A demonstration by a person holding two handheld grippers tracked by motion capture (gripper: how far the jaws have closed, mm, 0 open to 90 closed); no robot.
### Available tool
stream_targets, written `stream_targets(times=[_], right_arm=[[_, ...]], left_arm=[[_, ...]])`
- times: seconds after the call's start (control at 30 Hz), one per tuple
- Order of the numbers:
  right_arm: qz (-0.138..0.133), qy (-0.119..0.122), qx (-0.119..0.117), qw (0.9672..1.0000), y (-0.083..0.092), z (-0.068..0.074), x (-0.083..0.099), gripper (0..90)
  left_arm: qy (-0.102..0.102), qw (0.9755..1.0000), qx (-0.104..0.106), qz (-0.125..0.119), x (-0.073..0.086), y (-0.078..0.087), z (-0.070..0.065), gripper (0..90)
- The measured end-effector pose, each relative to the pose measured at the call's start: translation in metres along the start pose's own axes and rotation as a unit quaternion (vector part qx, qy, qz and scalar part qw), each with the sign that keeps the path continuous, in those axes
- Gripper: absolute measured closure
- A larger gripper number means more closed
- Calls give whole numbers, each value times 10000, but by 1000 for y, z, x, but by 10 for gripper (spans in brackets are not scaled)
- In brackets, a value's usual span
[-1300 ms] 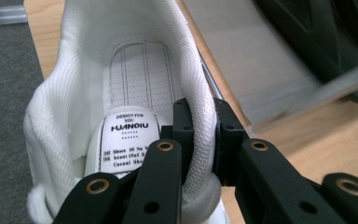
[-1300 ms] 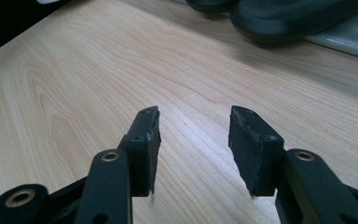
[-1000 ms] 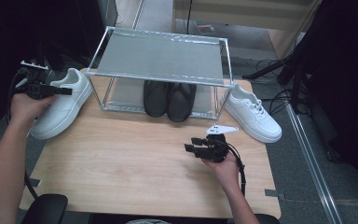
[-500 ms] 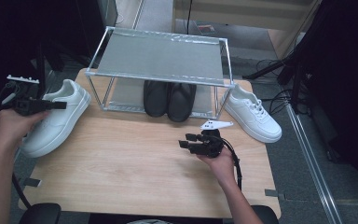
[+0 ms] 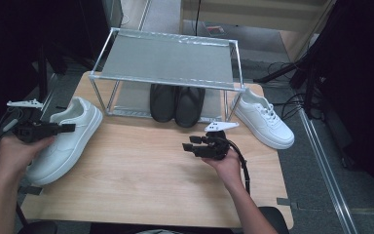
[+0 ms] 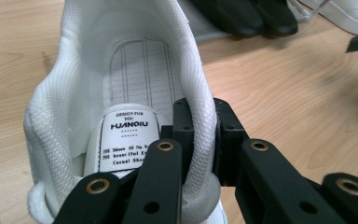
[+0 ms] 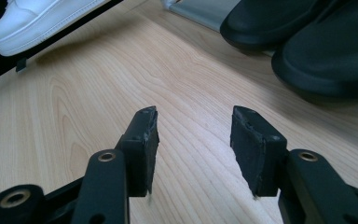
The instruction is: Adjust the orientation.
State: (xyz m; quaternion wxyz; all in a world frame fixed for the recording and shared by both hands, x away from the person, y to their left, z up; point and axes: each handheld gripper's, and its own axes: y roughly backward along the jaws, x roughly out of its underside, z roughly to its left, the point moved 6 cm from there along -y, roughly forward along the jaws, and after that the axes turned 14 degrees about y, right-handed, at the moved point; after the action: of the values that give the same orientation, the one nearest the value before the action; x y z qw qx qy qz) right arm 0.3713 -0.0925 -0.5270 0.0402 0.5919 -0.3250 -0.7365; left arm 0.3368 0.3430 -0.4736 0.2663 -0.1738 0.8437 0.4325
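Note:
A white sneaker [image 5: 70, 139] is at the table's left edge, heel toward the person and partly over the edge. My left gripper [image 5: 65, 128] is shut on its collar. In the left gripper view the two black jaws pinch the padded collar wall [image 6: 200, 116], one inside the shoe [image 6: 121, 84] beside the tongue label and one outside. My right gripper [image 5: 189, 146] hovers over the middle of the wooden table [image 5: 136, 185], pointing left. Its jaws stand apart with bare wood between the pads [image 7: 142, 140].
A metal shoe rack [image 5: 165, 58] stands at the back of the table with a pair of black shoes [image 5: 177, 102] under it. The second white sneaker [image 5: 265, 122] lies right of the rack. Cables and dark furniture surround the table.
My left gripper has drawn the white sneaker away from the rack, left and toward the person. My right gripper has drifted a little to the left.

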Motion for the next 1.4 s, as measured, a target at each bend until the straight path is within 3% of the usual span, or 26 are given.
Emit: stream_targets(times=[0.13,0.23,0.43,0.73,1.03,1.17,1.23,1.4], right_arm=[[18,30,-19,10000,-2,0,-2,523],[32,65,-22,10000,-4,0,-3,506],[37,73,-30,10000,-3,0,-4,506],[40,78,-5,10000,-3,1,-5,493],[93,58,21,9999,2,2,-2,491],[69,65,89,9999,7,2,1,495],[34,59,150,9999,10,2,3,499],[68,40,252,9997,16,2,7,499]], left_arm=[[-128,9999,16,70,4,-4,-16,830],[-207,9995,111,192,6,-9,-26,830],[-313,9987,330,214,7,-17,-46,830],[-616,9956,512,493,6,-47,-83,829],[-1063,9878,716,880,8,-81,-120,828],[-1120,9855,847,952,10,-93,-132,828],[-1200,9819,1003,1070,13,-105,-144,827],[-1484,9732,1158,1323,22,-123,-167,827]])
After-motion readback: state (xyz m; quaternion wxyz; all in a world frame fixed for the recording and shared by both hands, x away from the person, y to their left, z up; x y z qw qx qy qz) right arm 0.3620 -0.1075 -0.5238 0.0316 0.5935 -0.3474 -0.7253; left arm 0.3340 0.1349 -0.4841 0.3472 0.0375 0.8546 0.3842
